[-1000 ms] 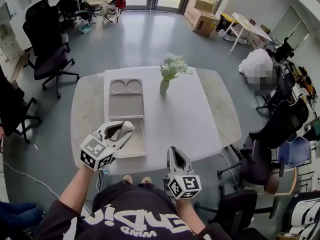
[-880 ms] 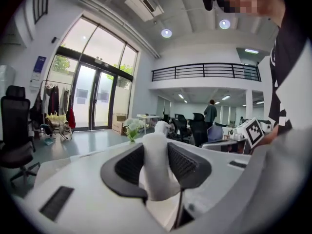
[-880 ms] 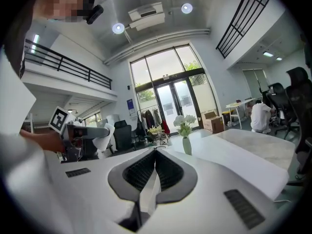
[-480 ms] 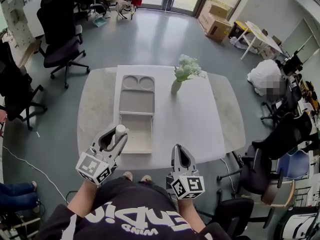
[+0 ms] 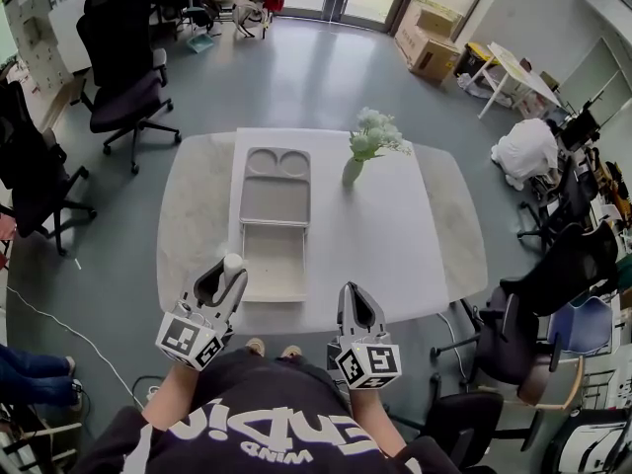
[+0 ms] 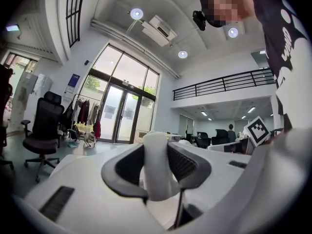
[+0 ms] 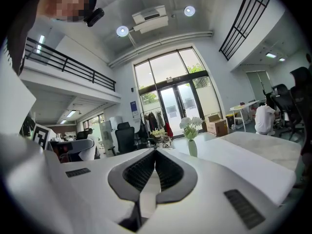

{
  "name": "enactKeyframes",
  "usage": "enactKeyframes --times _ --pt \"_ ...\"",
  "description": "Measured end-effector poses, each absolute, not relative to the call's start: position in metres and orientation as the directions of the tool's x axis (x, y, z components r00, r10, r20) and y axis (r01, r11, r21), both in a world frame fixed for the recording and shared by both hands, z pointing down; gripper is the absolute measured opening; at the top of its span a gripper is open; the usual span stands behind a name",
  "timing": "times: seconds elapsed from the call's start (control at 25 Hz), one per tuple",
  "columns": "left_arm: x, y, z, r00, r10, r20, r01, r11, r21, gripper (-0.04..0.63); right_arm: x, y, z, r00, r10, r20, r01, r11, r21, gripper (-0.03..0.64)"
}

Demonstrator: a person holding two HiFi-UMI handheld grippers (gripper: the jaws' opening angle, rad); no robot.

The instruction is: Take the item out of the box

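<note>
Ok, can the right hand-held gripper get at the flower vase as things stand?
Probably yes. Only bare table lies between the right hand-held gripper and the flower vase; the open box sits left of that line. The gripper's jaws are shut and empty, so open them first.

On the table [image 5: 395,250], the open box [image 5: 272,265] blocks the way toward eleven o'clock, and the flower vase [image 5: 352,171] stands upright at twelve. From one to three o'clock the tabletop lies bare.
</note>
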State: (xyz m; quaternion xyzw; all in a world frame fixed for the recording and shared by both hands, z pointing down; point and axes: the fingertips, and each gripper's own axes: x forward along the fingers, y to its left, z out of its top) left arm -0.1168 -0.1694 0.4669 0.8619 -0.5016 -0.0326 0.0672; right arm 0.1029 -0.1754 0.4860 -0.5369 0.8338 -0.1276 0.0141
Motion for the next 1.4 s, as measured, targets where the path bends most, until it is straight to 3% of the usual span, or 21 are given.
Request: enactKeyframes --times 1.4 --pt "-0.119 -0.170 0.477 0.478 -0.877 0.041 -0.868 -0.465 0.177 0.152 0.101 -0.174 0.499 -0.448 -0.881 0.154 -0.885 0.412 -0.218 0.023"
